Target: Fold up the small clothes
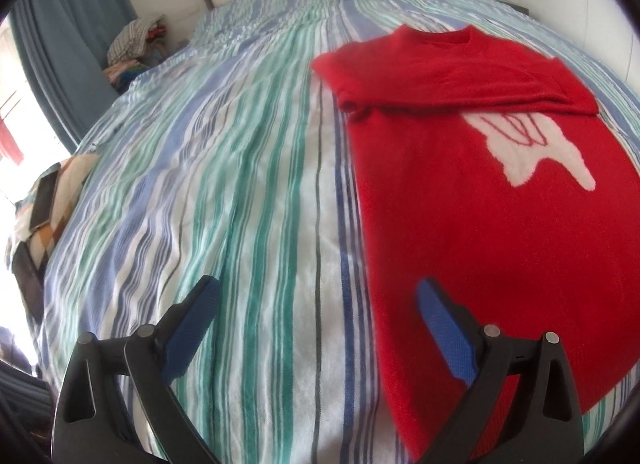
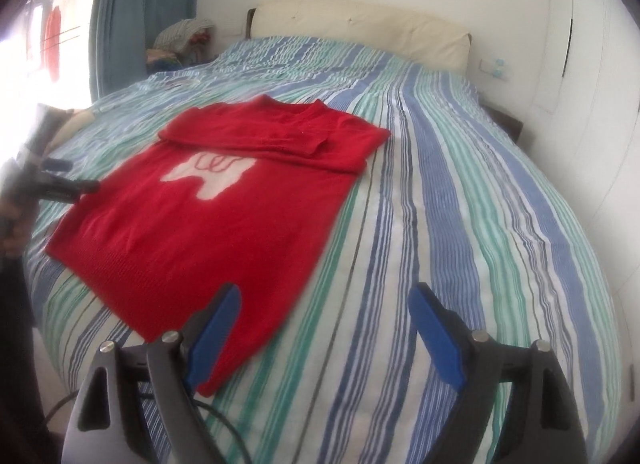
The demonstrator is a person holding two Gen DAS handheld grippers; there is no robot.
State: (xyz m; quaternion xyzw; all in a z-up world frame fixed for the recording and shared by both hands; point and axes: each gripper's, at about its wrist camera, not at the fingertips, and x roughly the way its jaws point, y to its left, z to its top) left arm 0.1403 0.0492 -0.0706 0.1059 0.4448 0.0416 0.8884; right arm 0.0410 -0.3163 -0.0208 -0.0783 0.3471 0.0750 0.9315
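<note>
Your red sweater (image 2: pixel 192 224) lies flat on the striped bedspread (image 2: pixel 460 224), its hem toward you and its collar toward the cream headboard (image 2: pixel 360 26), with both sleeves already folded across the chest so they form a band over the top of the white hand motif (image 2: pixel 208 176). Your right gripper (image 2: pixel 324 304) hangs over the near right corner of the hem with its blue pads (image 2: pixel 436 336) spread wide and nothing between them; the left pad sits above the red knit and the right one above bare bedspread, and you cannot tell from here whether either touches the cloth. Your left gripper (image 1: pixel 318 300) hovers at the sweater's left edge, also wide open and empty, its right finger over the red fabric and its left finger over the stripes. In the right wrist view that same left gripper shows as a dark blurred shape at the sweater's far left side. Beyond the bed you have a blue curtain (image 2: pixel 140 4) by the bright window, a heap of clothes (image 2: pixel 180 40) beside the headboard, and a phone (image 1: pixel 44 200) on a patterned cushion at the left edge of the bed
</note>
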